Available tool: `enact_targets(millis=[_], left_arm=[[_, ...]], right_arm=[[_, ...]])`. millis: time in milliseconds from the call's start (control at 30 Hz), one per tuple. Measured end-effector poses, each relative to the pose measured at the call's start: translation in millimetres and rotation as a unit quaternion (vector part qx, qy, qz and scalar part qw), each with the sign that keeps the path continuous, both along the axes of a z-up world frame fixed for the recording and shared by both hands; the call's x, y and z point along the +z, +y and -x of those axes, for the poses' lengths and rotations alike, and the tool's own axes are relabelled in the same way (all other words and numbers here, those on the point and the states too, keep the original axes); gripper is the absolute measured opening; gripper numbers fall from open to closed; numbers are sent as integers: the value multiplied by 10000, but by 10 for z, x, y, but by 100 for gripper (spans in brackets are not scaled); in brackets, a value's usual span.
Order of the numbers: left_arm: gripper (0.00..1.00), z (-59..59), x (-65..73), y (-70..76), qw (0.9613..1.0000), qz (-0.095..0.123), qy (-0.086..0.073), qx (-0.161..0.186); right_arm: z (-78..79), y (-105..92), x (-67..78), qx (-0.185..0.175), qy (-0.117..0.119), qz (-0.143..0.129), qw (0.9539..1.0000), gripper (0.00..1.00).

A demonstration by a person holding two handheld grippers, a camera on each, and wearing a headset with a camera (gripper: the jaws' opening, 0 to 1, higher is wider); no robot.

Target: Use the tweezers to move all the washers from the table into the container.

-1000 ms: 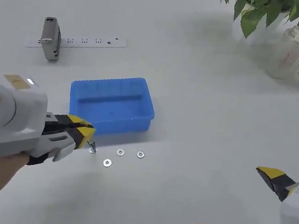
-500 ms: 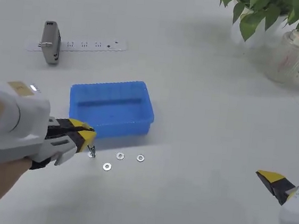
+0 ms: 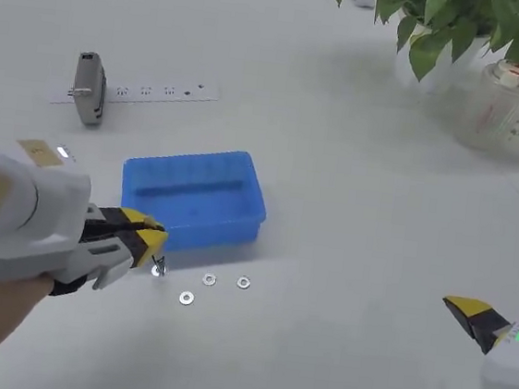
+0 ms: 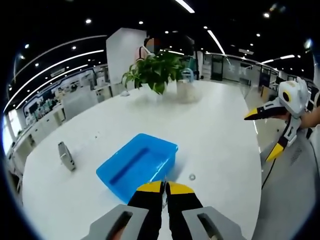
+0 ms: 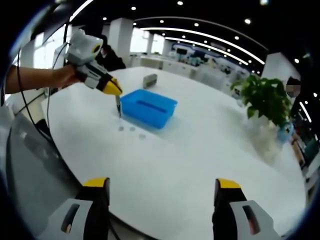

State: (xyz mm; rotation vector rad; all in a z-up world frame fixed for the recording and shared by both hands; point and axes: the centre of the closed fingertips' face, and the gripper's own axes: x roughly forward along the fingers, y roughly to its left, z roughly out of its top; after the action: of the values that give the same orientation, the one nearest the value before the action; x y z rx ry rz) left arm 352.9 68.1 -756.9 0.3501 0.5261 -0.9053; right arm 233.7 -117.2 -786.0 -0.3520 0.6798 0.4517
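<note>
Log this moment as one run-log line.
left tongs: shut on tweezers, tips at leftmost washer | right tongs: open | other washers: on table | container: empty

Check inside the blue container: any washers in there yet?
The container floor looks bare, nothing on it. Washers lie on the table in front. The near wall hides a thin strip of floor.

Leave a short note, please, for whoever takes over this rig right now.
Left gripper: jaws shut on the tweezers, whose tips are down at the leftmost washer. I cannot tell whether the washer is gripped.
Right gripper: jaws open, holding nothing, off to the side.
Three more washers lie on the table in front of the blue container.
Done: no washer is visible in the container.
Left: all four washers.
</note>
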Motion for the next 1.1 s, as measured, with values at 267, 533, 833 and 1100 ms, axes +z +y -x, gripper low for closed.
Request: enact_targets(millis=[267, 533, 833, 1100], left_arm=[[0, 6, 238, -32, 9993, -176, -264, -197], [0, -88, 495, -51, 9988, -31, -441, -200], [0, -301, 586, -33, 9979, -101, -597, -217], [0, -466, 357, -23, 9995, 38, -301, -56]], right_arm=[[-7, 1, 42, -26, -81, -73, 9999, 84], [-26, -7, 110, -95, -218, -206, 9995, 87], [-21, -12, 120, -116, -226, -133, 9996, 87], [-15, -17, 104, -103, -186, -67, 9998, 86]])
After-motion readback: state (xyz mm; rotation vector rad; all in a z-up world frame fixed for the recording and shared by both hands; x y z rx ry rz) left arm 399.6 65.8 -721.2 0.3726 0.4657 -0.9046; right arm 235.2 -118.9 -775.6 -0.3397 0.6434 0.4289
